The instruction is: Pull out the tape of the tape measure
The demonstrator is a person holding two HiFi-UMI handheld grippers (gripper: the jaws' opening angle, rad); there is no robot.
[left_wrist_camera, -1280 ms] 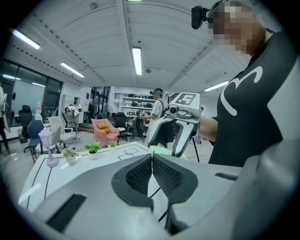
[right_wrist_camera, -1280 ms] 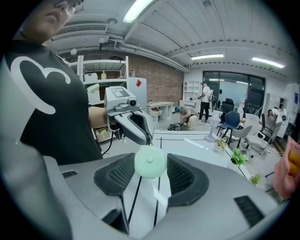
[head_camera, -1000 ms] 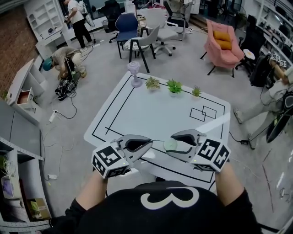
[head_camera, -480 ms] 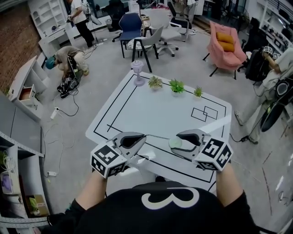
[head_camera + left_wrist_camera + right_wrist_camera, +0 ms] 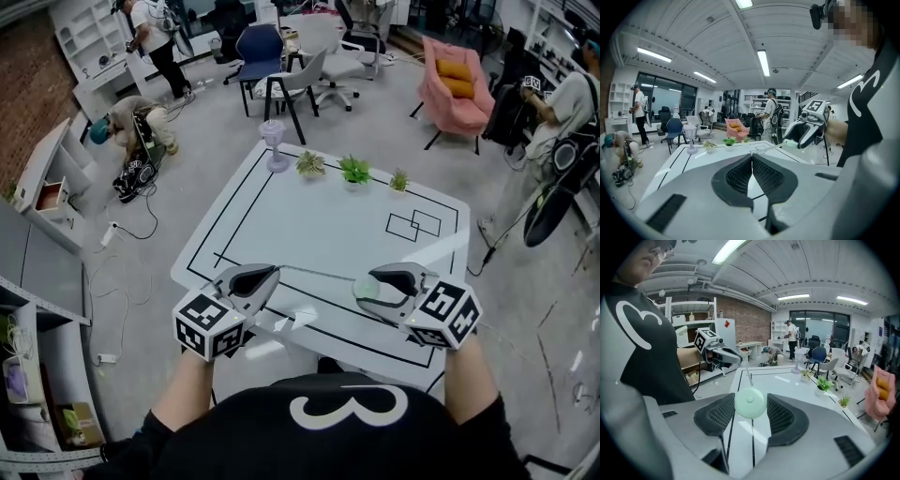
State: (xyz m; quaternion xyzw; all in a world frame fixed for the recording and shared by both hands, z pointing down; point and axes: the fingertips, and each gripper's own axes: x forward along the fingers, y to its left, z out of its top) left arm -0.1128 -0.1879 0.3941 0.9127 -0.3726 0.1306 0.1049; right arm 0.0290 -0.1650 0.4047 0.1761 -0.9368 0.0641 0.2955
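Observation:
A round pale green tape measure (image 5: 367,289) sits between the pads of my right gripper (image 5: 371,287), which is shut on its case (image 5: 750,402). A thin tape (image 5: 314,274) runs from it leftward to my left gripper (image 5: 270,273), whose jaws are shut on the tape's end. Both grippers hang above the near edge of the white table (image 5: 319,225). In the left gripper view the tape (image 5: 771,149) leads from my closed jaws to the right gripper (image 5: 800,138). Seen from the right gripper view, the tape (image 5: 748,376) stretches to the left gripper (image 5: 738,361).
Three small potted plants (image 5: 354,171) and a little lilac lamp (image 5: 274,145) stand along the table's far edge. Black lines and a small rectangle (image 5: 413,223) mark the top. Chairs (image 5: 298,89) and people (image 5: 127,127) are on the floor beyond.
My two grippers have drawn apart: the left one went left, the right one slightly right. The stretch of tape between them is longer.

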